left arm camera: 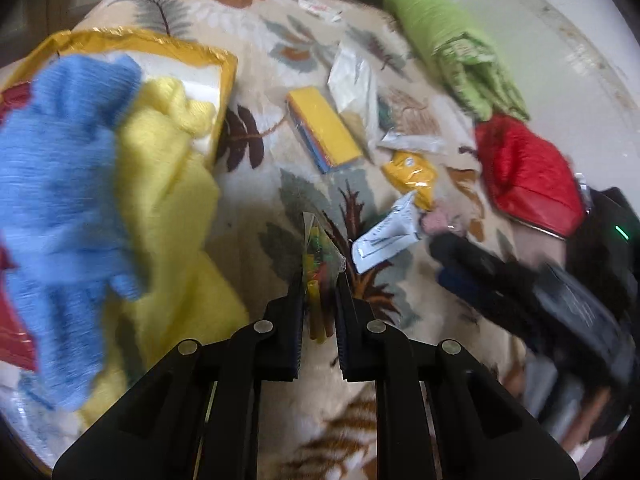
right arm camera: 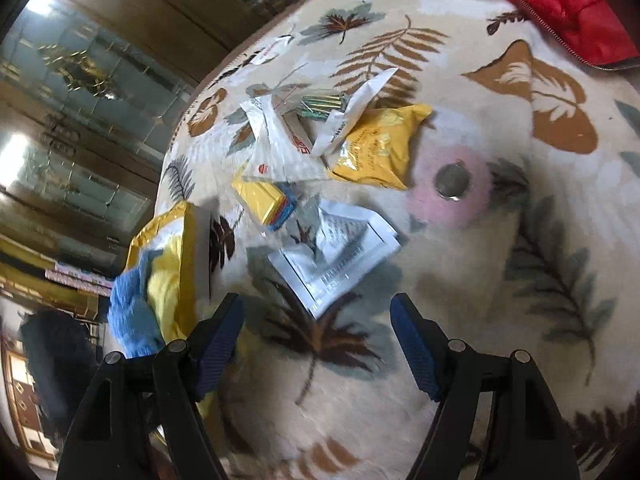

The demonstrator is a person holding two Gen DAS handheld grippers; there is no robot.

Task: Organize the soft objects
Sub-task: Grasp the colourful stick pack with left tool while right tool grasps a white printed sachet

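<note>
Two grippers work over a leaf-print blanket (right arm camera: 500,208). We can read no writing: the print on the white sachet (right arm camera: 340,256) and on the yellow pouch (right arm camera: 376,148) is too blurred (a red mark on the clear bag (right arm camera: 288,148) is no clearer). We see the left gripper (left arm camera: 319,280) clamped on a small clear packet (left arm camera: 318,264) of coloured sticks, which stands upright between its black fingers. To its left, a blue cloth (left arm camera: 64,184) and a yellow cloth (left arm camera: 168,184) spill from a gold-edged bag (left arm camera: 224,80). A yellow block (left arm camera: 324,128) lies ahead of it, a green cloth (left arm camera: 448,40) and a red jacket (left arm camera: 524,172) to the right. We find the right gripper (right arm camera: 318,320) spread wide and empty, the sachet just beyond its blue pads (right arm camera: 412,344).
</note>
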